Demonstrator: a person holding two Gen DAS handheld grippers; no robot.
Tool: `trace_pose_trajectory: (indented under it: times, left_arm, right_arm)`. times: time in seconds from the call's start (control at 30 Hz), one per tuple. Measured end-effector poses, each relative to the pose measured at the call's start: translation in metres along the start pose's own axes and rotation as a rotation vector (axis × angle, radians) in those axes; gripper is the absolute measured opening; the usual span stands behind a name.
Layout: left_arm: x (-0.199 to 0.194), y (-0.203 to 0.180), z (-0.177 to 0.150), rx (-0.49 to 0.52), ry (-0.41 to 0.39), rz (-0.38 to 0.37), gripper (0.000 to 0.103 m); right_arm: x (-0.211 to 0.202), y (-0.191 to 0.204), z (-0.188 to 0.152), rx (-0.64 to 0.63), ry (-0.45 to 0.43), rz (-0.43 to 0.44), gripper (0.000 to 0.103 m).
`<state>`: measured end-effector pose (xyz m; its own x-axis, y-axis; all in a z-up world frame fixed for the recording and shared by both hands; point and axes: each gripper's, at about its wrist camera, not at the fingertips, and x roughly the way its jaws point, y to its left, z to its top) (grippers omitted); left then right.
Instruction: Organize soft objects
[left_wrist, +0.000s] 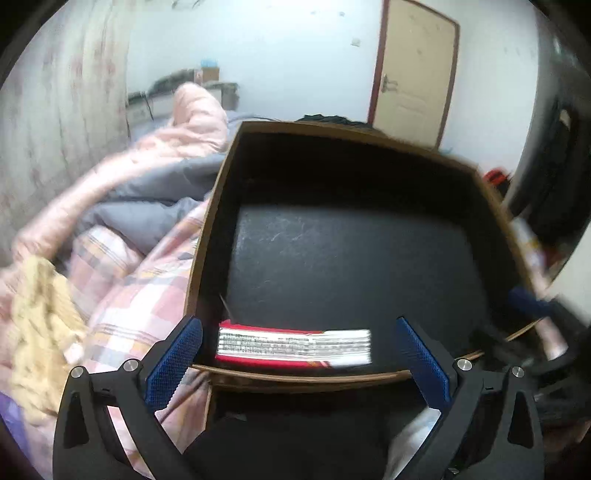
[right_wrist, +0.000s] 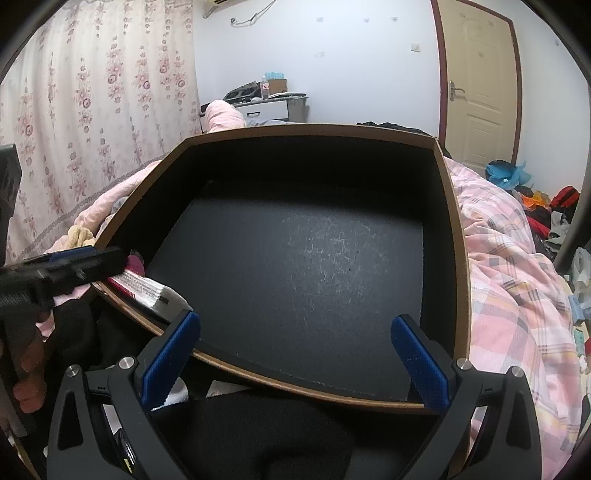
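Note:
A cardboard box (left_wrist: 207, 236) with a brown rim (right_wrist: 306, 127) and black inside stands on the bed. A red and white soft pack (left_wrist: 291, 347) lies inside against the near wall, by the near-left corner (right_wrist: 144, 288) in the right wrist view. My left gripper (left_wrist: 299, 363) hangs over that wall, open wide, with the pack in line between the blue pads and clear of both. One of its fingers (right_wrist: 92, 264) shows above the pack. My right gripper (right_wrist: 295, 358) is open over the near rim, nothing between its fingers. A yellow knitted cloth (left_wrist: 40, 314) lies left of the box.
Around the box spread a pink plaid bedsheet (right_wrist: 517, 302), a pink quilt (left_wrist: 192, 122) and grey bedding (left_wrist: 159, 181). Dark fabric (right_wrist: 258, 435) lies in front of the box. A flowered curtain (right_wrist: 92, 110) hangs left, a door (right_wrist: 480, 92) stands behind, and clutter (right_wrist: 535, 199) covers the floor right.

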<state>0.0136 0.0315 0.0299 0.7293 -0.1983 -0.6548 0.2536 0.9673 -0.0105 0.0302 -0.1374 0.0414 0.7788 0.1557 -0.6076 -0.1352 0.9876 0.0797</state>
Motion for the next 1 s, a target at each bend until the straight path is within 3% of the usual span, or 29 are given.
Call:
trace_pose_trajectory:
  times: [0.03,0.07,0.47,0.67,0.83,0.93,1.0]
  left_arm:
    - [0.003,-0.009,-0.004,0.053,-0.006,0.053,0.103]
    - [0.002,-0.009,-0.007,0.035,-0.030,0.059,0.103]
    - [-0.003,-0.004,-0.011,0.017,-0.042,0.027,0.103]
    - [-0.012,0.006,-0.004,-0.032,-0.027,-0.064,0.103]
    - [-0.012,-0.009,-0.014,0.032,-0.056,0.023,0.103]
    - [-0.017,-0.009,-0.018,0.027,-0.078,0.027,0.103]
    - [-0.016,-0.005,-0.017,0.011,-0.076,0.013,0.103]
  right_arm:
    - [0.000,0.000,0.000,-0.001,-0.001,0.000,0.102]
    - [-0.001,-0.001,0.000,0.001,-0.003,0.002,0.102]
    - [-0.002,0.000,-0.001,0.004,-0.011,0.008,0.102]
    - [-0.003,-0.001,-0.002,0.016,-0.014,0.013,0.102]
    - [-0.002,0.000,-0.001,0.012,-0.007,0.013,0.102]
    - [0.000,-0.001,0.004,0.016,0.041,0.025,0.102]
    - [0.004,-0.005,0.015,0.049,0.136,0.060,0.102]
